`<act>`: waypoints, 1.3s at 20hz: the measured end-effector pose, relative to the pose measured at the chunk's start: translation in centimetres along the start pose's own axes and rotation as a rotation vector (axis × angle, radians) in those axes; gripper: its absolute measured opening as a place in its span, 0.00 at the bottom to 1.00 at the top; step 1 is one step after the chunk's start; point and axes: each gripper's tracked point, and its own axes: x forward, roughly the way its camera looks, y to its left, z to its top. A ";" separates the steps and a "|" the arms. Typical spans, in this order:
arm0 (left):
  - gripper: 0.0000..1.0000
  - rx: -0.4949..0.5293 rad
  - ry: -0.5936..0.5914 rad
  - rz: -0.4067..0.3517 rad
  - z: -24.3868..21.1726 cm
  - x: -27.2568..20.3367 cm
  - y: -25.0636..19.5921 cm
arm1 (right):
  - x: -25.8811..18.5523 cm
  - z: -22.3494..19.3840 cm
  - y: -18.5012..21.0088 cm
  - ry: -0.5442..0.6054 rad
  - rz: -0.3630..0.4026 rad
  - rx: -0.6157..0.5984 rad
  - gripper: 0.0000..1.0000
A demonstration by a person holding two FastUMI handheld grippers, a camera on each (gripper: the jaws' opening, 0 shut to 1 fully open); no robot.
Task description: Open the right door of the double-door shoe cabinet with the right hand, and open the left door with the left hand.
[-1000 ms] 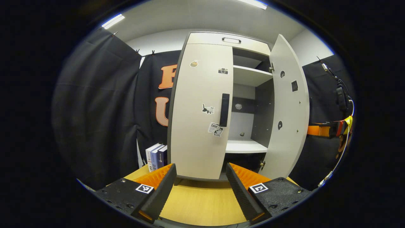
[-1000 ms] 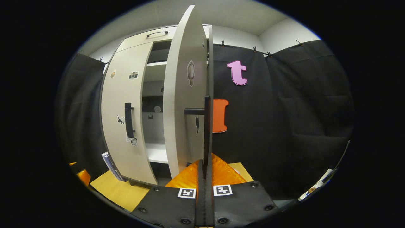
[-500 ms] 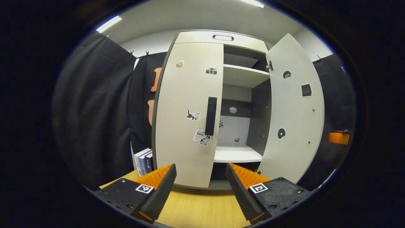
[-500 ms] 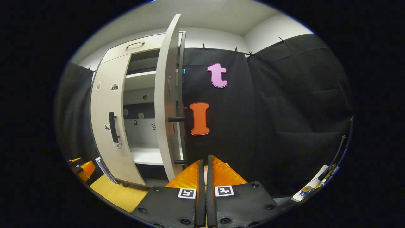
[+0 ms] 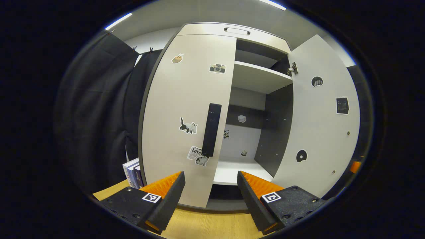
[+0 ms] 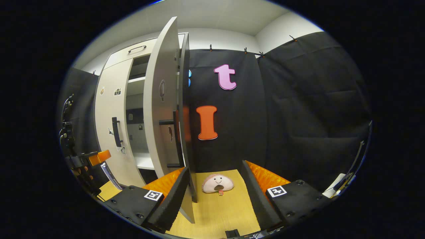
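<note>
The shoe cabinet [image 5: 232, 31] stands on the tabletop [image 5: 212, 224] straight ahead of the left claw [image 5: 211, 199]. Its right door [image 5: 318, 132] is swung wide open, up and to the right of that claw, baring the shelves [image 5: 259, 76] inside, so the first half of the task looks done. The left door [image 5: 186, 109] is closed flat against the cabinet front, so the second half is judged still to do.

The left claw is spread wide and holds nothing. The left door's dark upright handle [image 5: 212, 129] sits just above and ahead of it, roughly in line with the gap between its fingers but well clear of them.

In the right gripper view the right claw [image 6: 215, 199] also stands spread and empty. The open right door [image 6: 162, 109] shows nearly edge-on, just ahead and left of it, its handle [image 6: 176, 132] not held. A small plush toy [image 6: 217, 183] lies on the tabletop ahead between that claw's fingers. Far to the left, the left claw [image 6: 99, 156] and the hand holding it face the closed door.

What remains, as a judgement: bring the left claw onto the handle, close on it and pull the door open.
</note>
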 end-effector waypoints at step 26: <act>0.31 0.106 0.030 -0.019 0.9 11.9 0.3 | 2.0 0.7 -1.4 -0.001 -0.021 0.009 0.97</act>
